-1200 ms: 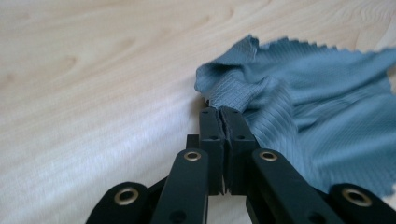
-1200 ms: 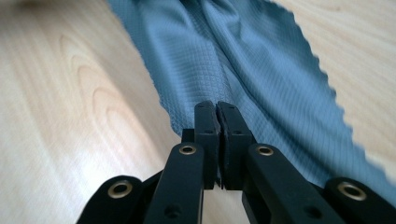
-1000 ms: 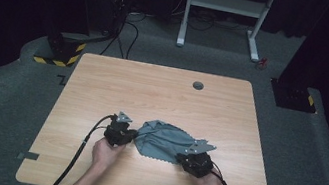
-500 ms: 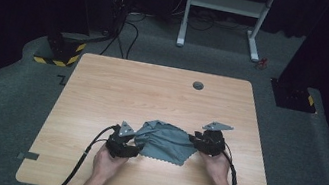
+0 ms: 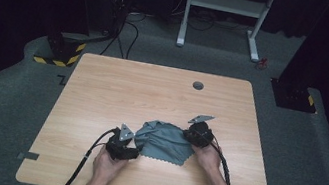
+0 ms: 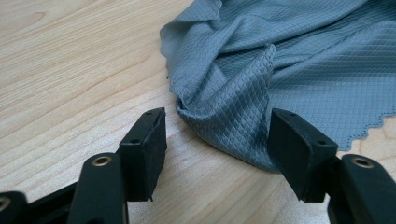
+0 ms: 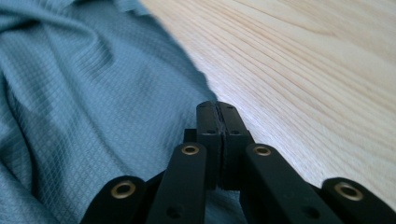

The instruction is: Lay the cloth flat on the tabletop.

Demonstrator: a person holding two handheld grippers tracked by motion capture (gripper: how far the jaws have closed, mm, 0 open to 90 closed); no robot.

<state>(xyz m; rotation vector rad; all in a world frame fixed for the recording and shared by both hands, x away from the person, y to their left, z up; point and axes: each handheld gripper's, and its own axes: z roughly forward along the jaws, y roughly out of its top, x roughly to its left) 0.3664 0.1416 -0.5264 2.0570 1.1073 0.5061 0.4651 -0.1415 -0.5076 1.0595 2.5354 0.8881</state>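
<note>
A grey waffle-weave cloth [image 5: 164, 140] lies rumpled on the near middle of the wooden table [image 5: 102, 87]. My left gripper [image 5: 124, 145] sits at the cloth's left end. In the left gripper view its jaws have just been opening and stand open [image 6: 217, 140] around a raised fold of the cloth [image 6: 224, 98], with a gap on the left side. My right gripper [image 5: 196, 131] is at the cloth's far right edge. In the right gripper view its jaws have just closed and are pressed together [image 7: 217, 106] where the cloth's edge [image 7: 93, 84] runs up to their tips.
A round cable hole [image 5: 198, 85] sits near the table's far edge. Behind the table stand a white desk frame [image 5: 228, 4] and dark stands with yellow-black bases [image 5: 60, 52]. Grey tape marks [image 5: 28, 155] lie at the near corners. Cables trail off the front.
The right gripper left the cloth's near right corner and travelled away from the person to its far right edge. The left gripper shifted slightly and its jaws opened. The cloth bunched narrower.
</note>
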